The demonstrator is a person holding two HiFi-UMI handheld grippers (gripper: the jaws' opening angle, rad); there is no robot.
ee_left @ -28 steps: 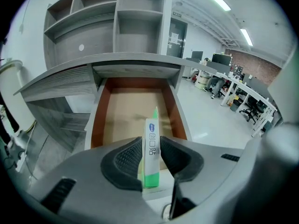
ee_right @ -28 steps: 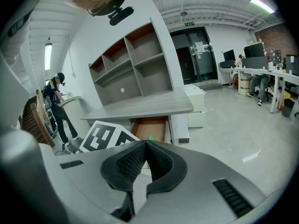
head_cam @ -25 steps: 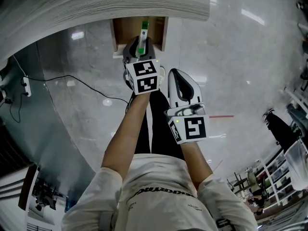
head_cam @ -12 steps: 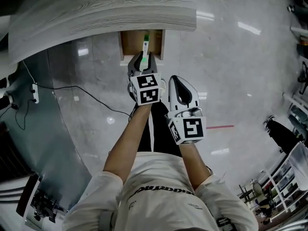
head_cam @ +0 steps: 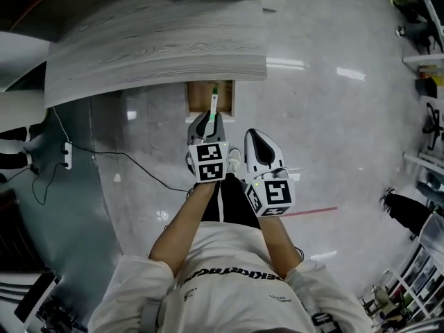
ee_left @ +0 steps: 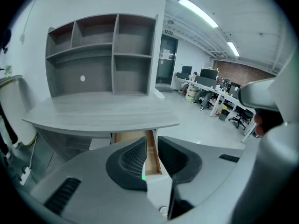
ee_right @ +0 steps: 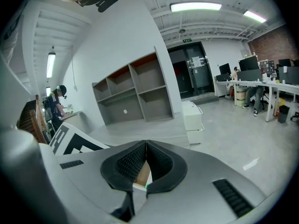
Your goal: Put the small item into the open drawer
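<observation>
An open wooden drawer [head_cam: 192, 100] juts out from under the grey desk [head_cam: 159, 54]. A slim white item with a green end [head_cam: 214, 97] lies lengthwise over the drawer, just ahead of my left gripper [head_cam: 210, 116]. In the left gripper view the jaws [ee_left: 152, 141] stand apart and are closing. The drawer's wood [ee_left: 122, 137] shows through the gap, with a green glint low in it, and no pad presses on anything. My right gripper [head_cam: 252, 134] hangs beside the left one, off the drawer's right side. Its jaws [ee_right: 146, 144] are shut and hold nothing.
A black cable [head_cam: 132, 165] runs across the shiny floor to a power strip [head_cam: 67, 155] at the left. A grey shelf unit [ee_left: 103, 55] stands on the desk's far side. A white cabinet [ee_right: 192, 118] and office desks stand further off.
The head has drawn back, so the desk and drawer look smaller and lower in view. Both grippers stay at the drawer's front, and the item still points into it.
</observation>
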